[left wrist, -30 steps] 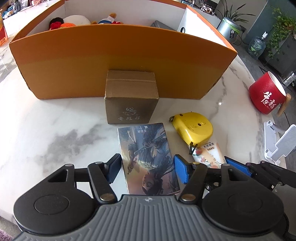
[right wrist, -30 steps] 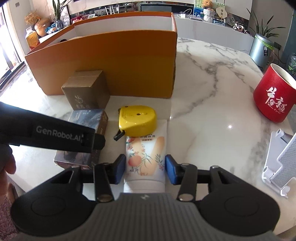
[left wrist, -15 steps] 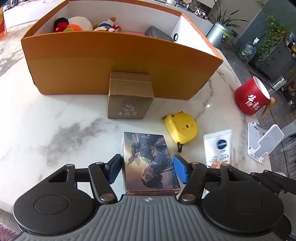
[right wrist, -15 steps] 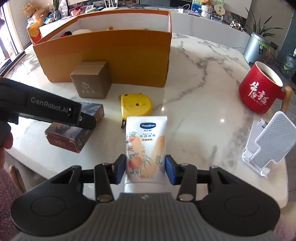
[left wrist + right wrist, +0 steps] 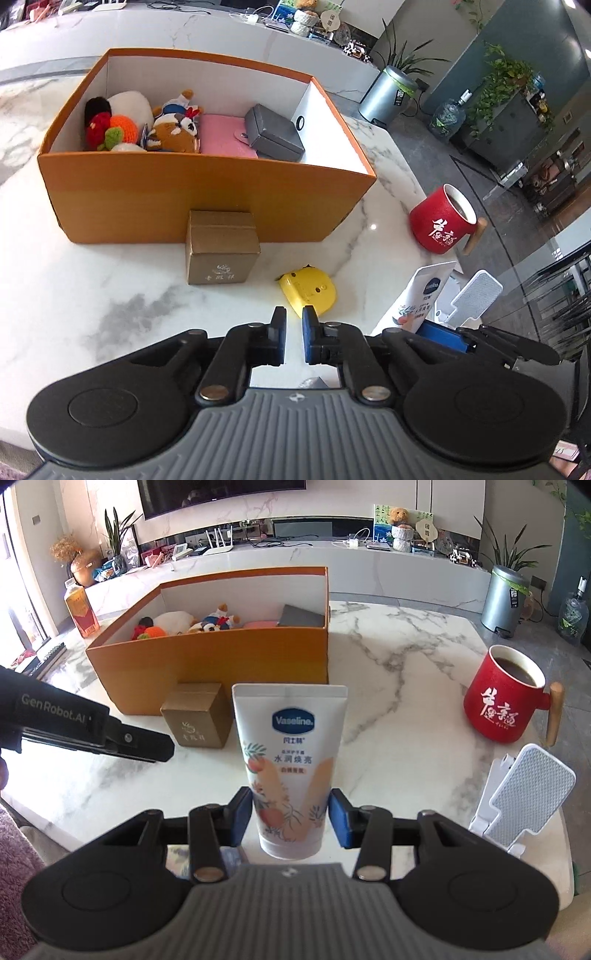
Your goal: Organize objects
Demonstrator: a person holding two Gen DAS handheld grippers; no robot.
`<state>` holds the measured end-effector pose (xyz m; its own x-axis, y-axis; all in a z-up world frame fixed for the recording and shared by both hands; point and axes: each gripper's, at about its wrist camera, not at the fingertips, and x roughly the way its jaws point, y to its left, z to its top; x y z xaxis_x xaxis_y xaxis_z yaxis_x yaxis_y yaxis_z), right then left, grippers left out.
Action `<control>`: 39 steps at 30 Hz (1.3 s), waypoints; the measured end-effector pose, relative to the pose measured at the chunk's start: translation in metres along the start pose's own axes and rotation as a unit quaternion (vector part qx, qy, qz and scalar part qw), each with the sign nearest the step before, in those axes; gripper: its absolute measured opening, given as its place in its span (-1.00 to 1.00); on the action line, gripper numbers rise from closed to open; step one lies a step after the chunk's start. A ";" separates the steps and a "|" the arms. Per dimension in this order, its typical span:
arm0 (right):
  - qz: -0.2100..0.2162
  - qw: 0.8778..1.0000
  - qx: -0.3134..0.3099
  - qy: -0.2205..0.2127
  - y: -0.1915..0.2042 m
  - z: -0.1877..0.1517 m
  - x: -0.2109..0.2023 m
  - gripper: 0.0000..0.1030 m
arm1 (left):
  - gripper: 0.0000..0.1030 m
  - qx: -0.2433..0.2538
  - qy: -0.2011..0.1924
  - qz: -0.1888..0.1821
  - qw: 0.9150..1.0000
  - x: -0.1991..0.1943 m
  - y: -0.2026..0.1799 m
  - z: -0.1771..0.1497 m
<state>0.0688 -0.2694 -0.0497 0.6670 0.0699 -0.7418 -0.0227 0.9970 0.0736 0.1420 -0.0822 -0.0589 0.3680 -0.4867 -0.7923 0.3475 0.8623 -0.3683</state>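
My right gripper [image 5: 291, 814] is shut on a white Vaseline lotion tube [image 5: 290, 753] and holds it upright above the table's near edge. The tube also shows in the left wrist view [image 5: 421, 295]. My left gripper [image 5: 293, 332] is shut and empty, raised above the table. The book it straddled earlier is out of its view; a corner of it shows under my right gripper [image 5: 231, 856]. The orange box [image 5: 203, 199] holds plush toys [image 5: 140, 125], a pink wallet [image 5: 225, 142] and a grey case [image 5: 273, 134]. A brown carton [image 5: 219, 251] and a yellow tape measure [image 5: 308, 291] lie in front of it.
A red mug [image 5: 508, 698] with dark liquid stands at the right. A white phone stand [image 5: 524, 794] sits near the right front edge. The left gripper's arm [image 5: 85, 727] reaches in from the left in the right wrist view.
Both grippers rose and pulled back. My left gripper closed without the book. My right gripper lifted the lotion tube off the table and tilted it upright.
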 end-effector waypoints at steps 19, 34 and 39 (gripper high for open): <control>-0.008 0.999 0.023 0.038 -0.017 -0.028 0.004 -0.08 | 0.09 0.208 0.108 -0.038 0.971 0.002 -0.036 -0.093; 0.013 0.998 0.057 0.028 -0.029 -0.048 0.002 -0.08 | 0.32 0.213 0.116 0.002 0.970 0.029 -0.034 -0.132; 0.020 0.999 0.042 0.023 -0.024 -0.050 0.003 -0.08 | 0.34 0.140 0.122 -0.019 0.982 0.044 -0.018 -0.127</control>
<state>0.0340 -0.2914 -0.0868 0.6321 0.1129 -0.7666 0.0152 0.9873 0.1580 0.0426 -0.1012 -0.1495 0.1447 -0.4403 -0.8861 0.5932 0.7554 -0.2784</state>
